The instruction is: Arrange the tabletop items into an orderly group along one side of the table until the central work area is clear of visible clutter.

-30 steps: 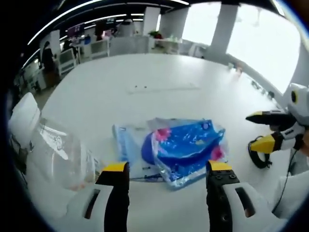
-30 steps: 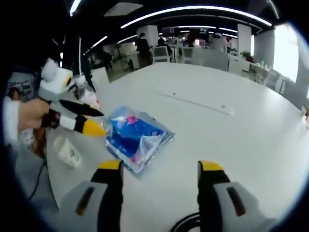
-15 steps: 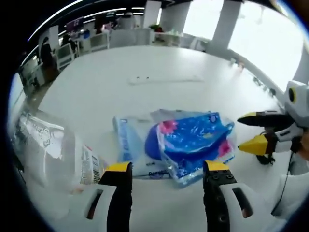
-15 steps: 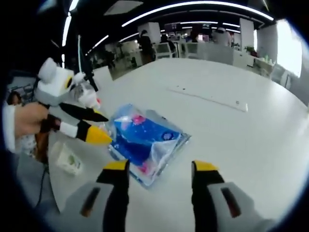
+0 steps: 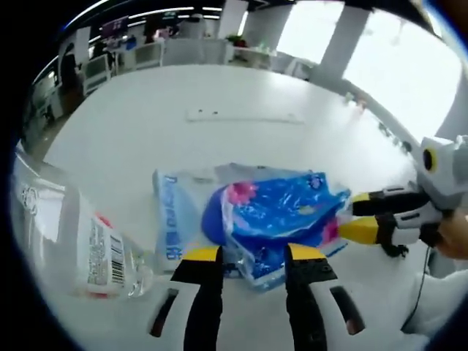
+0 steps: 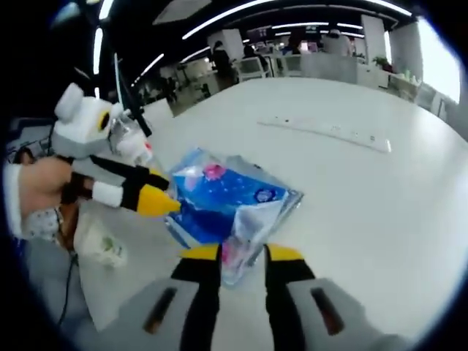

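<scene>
Both hand-held grippers have closed in on the blue plastic packet [image 5: 274, 219] over the last second, and their jaws have narrowed from wide apart to a slim gap. At the far left of the left gripper view a clear plastic bottle [image 5: 69, 234] with a barcode label lies on its side on the white tabletop [image 5: 219, 139], just beside the packet; it looks light and likely to roll if nudged. Next comes the packet itself, resting flat near the table's close edge, with a paler blue-and-white pack [image 5: 175, 219] tucked partly under it on the left. Its long axis runs roughly across this view, from the bottle side toward the right. It appears soft, thin and glossy, so it should weigh little but crumple and slip; a pinch on a corner or sealed edge seems safer than on the slack middle. The left hand-held gripper [image 5: 252, 256] has its yellow tips at the packet's near edge, jaws almost together; whether film is caught between them I cannot tell. At the right of the same view, the right hand-held gripper [image 5: 358, 219] reaches the packet's right corner. In the right gripper view its narrowed jaws straddle the near corner, grip unclear, while a small white cup [image 6: 102, 245] lies at the table edge.
</scene>
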Tool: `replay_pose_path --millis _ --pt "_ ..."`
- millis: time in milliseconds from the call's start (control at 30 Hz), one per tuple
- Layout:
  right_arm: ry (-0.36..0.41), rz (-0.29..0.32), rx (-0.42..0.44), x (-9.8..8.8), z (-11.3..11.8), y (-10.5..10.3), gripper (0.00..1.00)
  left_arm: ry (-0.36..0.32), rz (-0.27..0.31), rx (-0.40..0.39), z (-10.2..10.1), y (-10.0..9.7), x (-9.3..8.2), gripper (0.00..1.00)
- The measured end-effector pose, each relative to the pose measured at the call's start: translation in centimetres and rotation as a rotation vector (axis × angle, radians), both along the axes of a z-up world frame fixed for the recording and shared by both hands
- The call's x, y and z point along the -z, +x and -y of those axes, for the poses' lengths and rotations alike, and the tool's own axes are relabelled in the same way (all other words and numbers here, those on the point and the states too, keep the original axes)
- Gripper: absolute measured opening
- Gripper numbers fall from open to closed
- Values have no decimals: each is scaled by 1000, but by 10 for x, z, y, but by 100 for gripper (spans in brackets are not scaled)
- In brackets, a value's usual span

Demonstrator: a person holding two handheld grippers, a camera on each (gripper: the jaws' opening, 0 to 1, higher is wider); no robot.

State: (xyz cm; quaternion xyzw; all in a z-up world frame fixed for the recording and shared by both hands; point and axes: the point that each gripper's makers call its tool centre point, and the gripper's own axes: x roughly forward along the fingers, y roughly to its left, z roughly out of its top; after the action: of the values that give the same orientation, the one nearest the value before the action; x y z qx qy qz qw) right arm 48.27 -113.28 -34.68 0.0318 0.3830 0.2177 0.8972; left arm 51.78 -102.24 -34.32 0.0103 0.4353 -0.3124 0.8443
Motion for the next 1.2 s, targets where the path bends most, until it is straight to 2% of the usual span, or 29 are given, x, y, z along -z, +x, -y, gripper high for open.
replay_pose_path --millis 100,200,233,267,300,733,1000,1200 --pt "49 -16 54 0 4 2 11 -8 2 -24 -2 4 -2 9" --pt "48 -20 57 0 5 2 9 -7 7 -24 -3 4 -4 1" --pt "49 -17 60 -1 6 2 5 -9 8 -30 -4 4 -5 1" --pt "57 -2 57 -5 5 3 0 -13 11 -33 -5 3 -7 0" --pt "51 2 64 -6 6 4 0 -15 12 -37 -5 2 -10 0" --pt "82 24 35 -30 -2 -3 0 -46 64 -91 -12 -7 -46 0" --pt "130 52 58 -54 12 -6 0 -83 103 -111 0 -15 -77 0" --pt "147 74 72 -67 28 -10 0 -71 137 -87 19 -21 -96 0"
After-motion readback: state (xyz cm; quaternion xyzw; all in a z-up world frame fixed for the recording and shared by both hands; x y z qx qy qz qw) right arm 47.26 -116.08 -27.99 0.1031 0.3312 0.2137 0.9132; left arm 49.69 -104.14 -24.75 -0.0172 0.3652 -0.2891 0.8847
